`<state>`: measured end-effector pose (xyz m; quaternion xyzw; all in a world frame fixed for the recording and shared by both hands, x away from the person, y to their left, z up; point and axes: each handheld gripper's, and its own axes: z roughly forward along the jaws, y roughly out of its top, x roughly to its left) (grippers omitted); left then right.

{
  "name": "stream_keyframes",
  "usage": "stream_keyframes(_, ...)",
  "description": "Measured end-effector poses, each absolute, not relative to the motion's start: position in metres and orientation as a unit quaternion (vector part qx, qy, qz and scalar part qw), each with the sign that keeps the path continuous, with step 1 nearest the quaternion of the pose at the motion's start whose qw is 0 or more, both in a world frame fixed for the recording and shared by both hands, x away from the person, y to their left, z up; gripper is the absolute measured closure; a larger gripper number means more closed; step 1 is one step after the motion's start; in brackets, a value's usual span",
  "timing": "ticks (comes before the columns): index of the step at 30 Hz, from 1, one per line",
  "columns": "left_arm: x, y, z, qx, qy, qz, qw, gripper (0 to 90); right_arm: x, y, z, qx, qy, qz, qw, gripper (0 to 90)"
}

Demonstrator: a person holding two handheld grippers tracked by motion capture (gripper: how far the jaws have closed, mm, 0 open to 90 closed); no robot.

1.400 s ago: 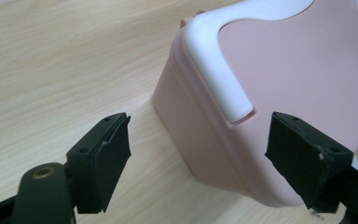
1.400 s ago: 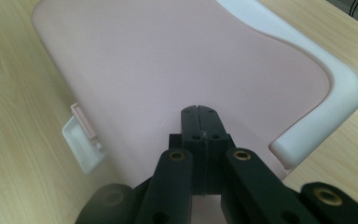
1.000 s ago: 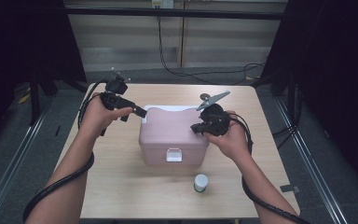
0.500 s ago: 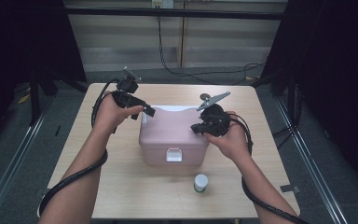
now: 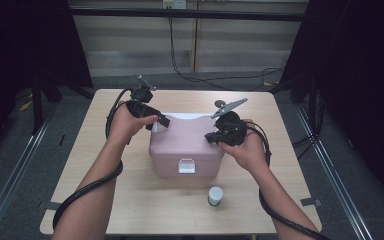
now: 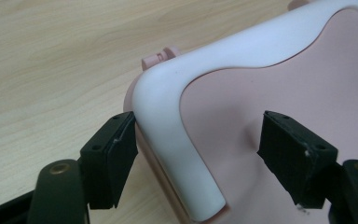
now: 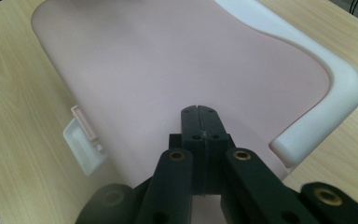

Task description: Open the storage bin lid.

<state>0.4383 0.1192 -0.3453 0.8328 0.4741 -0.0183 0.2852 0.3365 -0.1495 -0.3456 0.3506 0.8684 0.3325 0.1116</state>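
Probably a lab recording booth: black curtains [image 5: 40, 45], metal floor rails [image 5: 15, 175], cables [image 5: 220, 80] around a lone table [image 5: 130, 205].

Pink box [image 5: 185, 145] w/ white handle [image 5: 182, 116] sits mid-table [image 5: 100, 170]. Left gripper [image 5: 161, 123] at its rear-left corner, right gripper [image 5: 211, 136] pressed on lid. Small white-capped jar [image 5: 215, 195] stands in front.

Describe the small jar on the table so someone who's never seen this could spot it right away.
On the wooden table stands a pink box with a white handle. In front of its white latch, toward the near edge, stands the jar. It is the one small, round, white-lidded thing, apart from the box.
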Motion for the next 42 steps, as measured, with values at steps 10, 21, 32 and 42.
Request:
stream_keyframes(10, 0.432, 0.117, -0.330, 0.843, 0.458, -0.001, 0.283, 28.0, 0.337, -0.149, -0.345, 0.353, 0.869, 0.328, 0.111, 90.0)
stream_keyframes(21, 0.424, 0.121, -0.321, 0.839, 0.457, 0.007, 0.297, 30.7, 0.337, -0.148, -0.345, 0.360, 0.868, 0.326, 0.106, 90.0)
stream_keyframes(32, 0.411, 0.130, -0.302, 0.843, 0.438, 0.001, 0.313, 36.4, 0.338, -0.148, -0.345, 0.362, 0.867, 0.326, 0.105, 90.0)
stream_keyframes(42, 0.410, 0.137, -0.306, 0.844, 0.437, 0.020, 0.311, 37.5, 0.338, -0.148, -0.345, 0.361, 0.867, 0.326, 0.107, 90.0)
